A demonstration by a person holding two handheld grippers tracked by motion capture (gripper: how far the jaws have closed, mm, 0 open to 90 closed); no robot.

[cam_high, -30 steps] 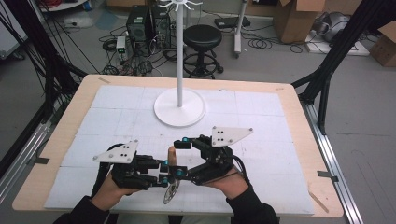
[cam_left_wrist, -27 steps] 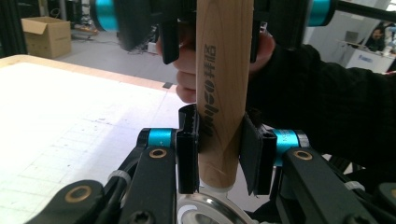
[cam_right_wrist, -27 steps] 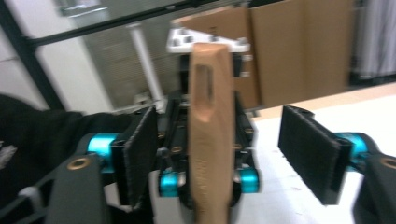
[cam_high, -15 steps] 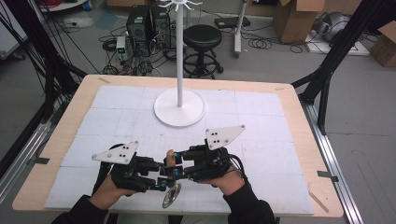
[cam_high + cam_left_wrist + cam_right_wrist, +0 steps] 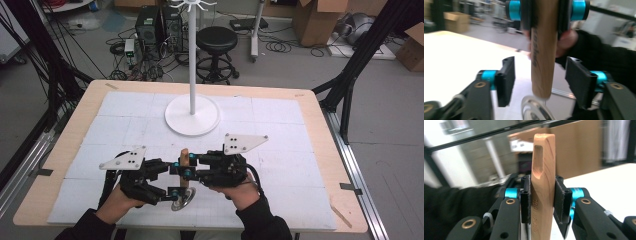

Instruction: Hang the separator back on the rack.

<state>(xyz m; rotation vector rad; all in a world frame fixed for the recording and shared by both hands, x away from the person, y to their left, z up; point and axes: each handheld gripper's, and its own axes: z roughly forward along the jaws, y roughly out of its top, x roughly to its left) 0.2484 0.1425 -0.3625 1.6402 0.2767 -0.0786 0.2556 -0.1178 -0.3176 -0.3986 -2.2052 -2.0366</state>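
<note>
Item: wooden handle (image 5: 543, 182) with a slotted top end, upright, ending below in a round metal head (image 5: 182, 198) near the front edge of the desk (image 5: 320, 130). Right gripper (image 5: 542, 200): fingers clenched on the handle, pads pressed to both sides. Left gripper (image 5: 540, 82): fingers released, standing apart on either side of the handle's lower end without touching it. White stand (image 5: 192, 112): round base and pole, farther back on the desk.

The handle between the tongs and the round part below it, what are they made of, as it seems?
The handle looks like pale wood, matt: grain lines and a printed mark show. The round part below looks like polished metal, since it shines; blur leaves this uncertain.
</note>
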